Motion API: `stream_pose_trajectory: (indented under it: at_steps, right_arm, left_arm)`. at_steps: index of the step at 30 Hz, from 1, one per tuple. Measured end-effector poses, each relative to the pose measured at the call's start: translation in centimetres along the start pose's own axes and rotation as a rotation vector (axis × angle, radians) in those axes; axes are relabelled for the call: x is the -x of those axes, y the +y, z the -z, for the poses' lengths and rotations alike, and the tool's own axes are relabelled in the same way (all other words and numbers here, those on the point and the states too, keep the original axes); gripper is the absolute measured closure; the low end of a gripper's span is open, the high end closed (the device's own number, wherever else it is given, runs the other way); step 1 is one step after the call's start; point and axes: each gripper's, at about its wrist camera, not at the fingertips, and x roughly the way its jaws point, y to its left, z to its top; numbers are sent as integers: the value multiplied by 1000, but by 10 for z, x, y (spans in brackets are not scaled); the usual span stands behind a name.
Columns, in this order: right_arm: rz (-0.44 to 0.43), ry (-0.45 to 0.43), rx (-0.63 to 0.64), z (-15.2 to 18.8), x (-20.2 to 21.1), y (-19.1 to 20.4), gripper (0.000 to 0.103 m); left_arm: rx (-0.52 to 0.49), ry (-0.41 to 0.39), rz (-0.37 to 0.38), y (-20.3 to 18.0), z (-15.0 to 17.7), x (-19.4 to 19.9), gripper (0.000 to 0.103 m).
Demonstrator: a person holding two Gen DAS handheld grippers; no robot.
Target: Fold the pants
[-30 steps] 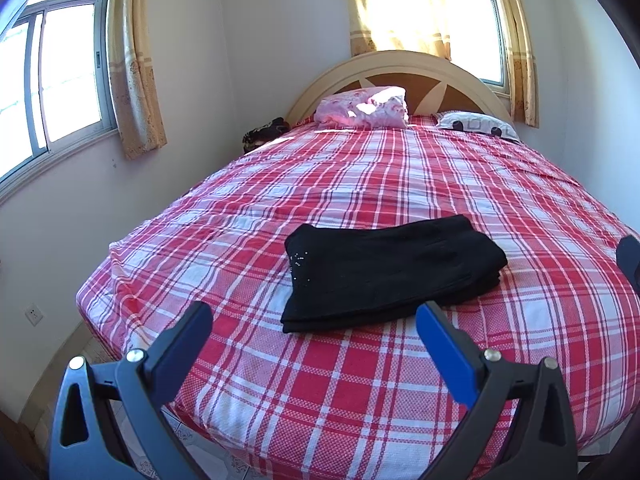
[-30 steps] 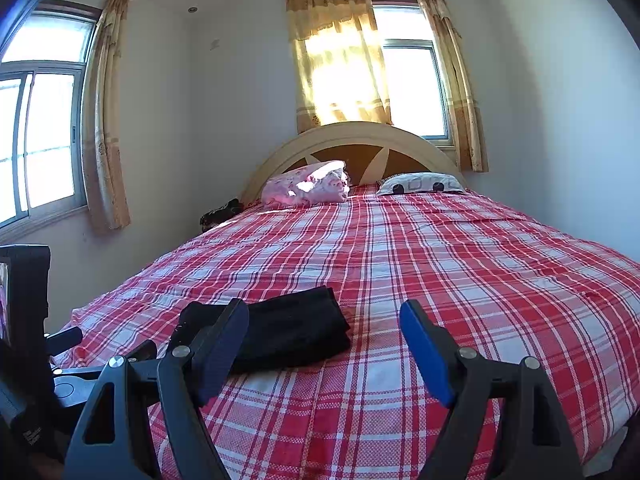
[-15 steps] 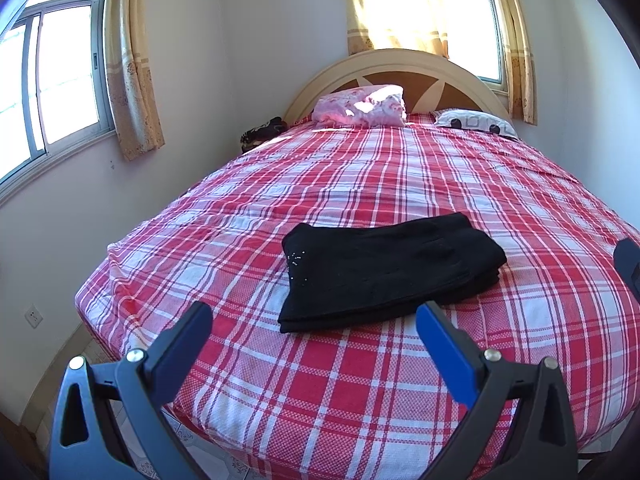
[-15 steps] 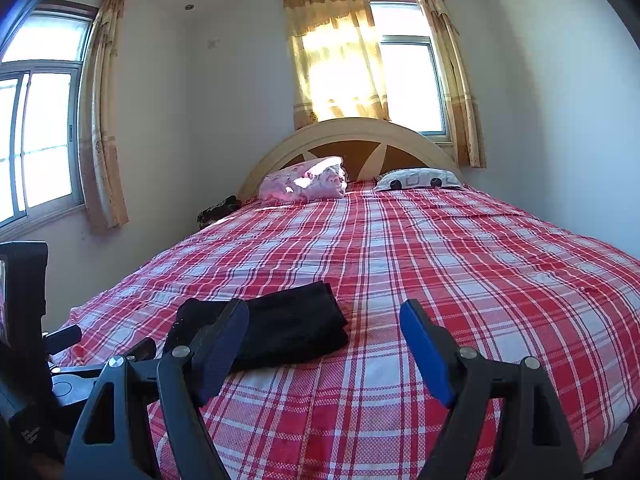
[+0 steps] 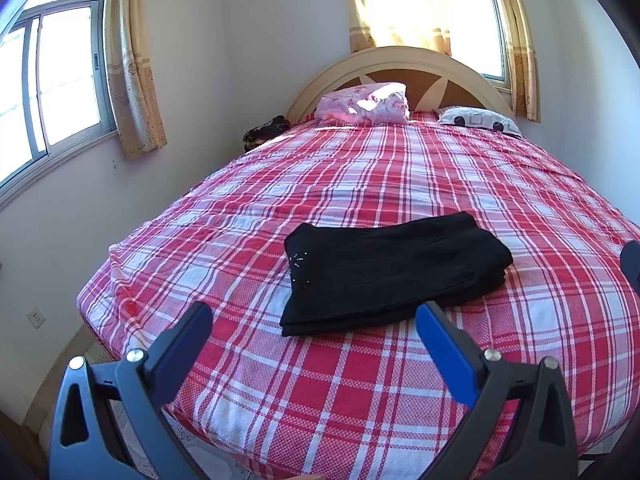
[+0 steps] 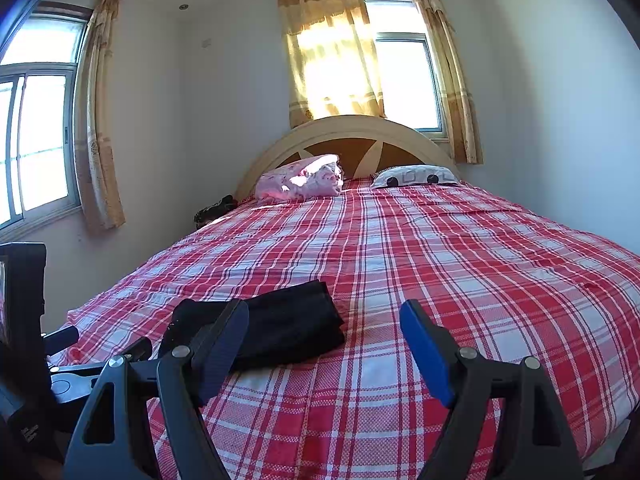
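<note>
Black pants (image 5: 390,270) lie folded into a flat rectangle on the red plaid bedspread (image 5: 360,184), near the foot of the bed. They also show in the right wrist view (image 6: 280,322), left of centre. My left gripper (image 5: 314,322) is open and empty, held back from the pants' near edge. My right gripper (image 6: 324,326) is open and empty, to the right of the pants and apart from them. Its left finger hides part of the pants.
A pink pillow (image 5: 362,104) and a white patterned pillow (image 5: 478,120) lie by the curved headboard (image 5: 400,68). A dark bundle (image 5: 266,132) sits at the bed's far left corner. Walls and curtained windows stand left and behind. Tiled floor (image 5: 100,356) shows below the bed's foot.
Both grippers have drifted slightly back and tilted a little; the pants lie unmoved. Both grippers stay open.
</note>
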Motion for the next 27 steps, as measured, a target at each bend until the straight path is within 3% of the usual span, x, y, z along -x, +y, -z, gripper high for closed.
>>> stream_pose_trajectory:
  at_steps: [27]
  right_arm:
    - [19, 12, -10, 1, -17, -5, 24]
  left_arm:
    - [-11, 9, 4, -8, -4, -12, 0]
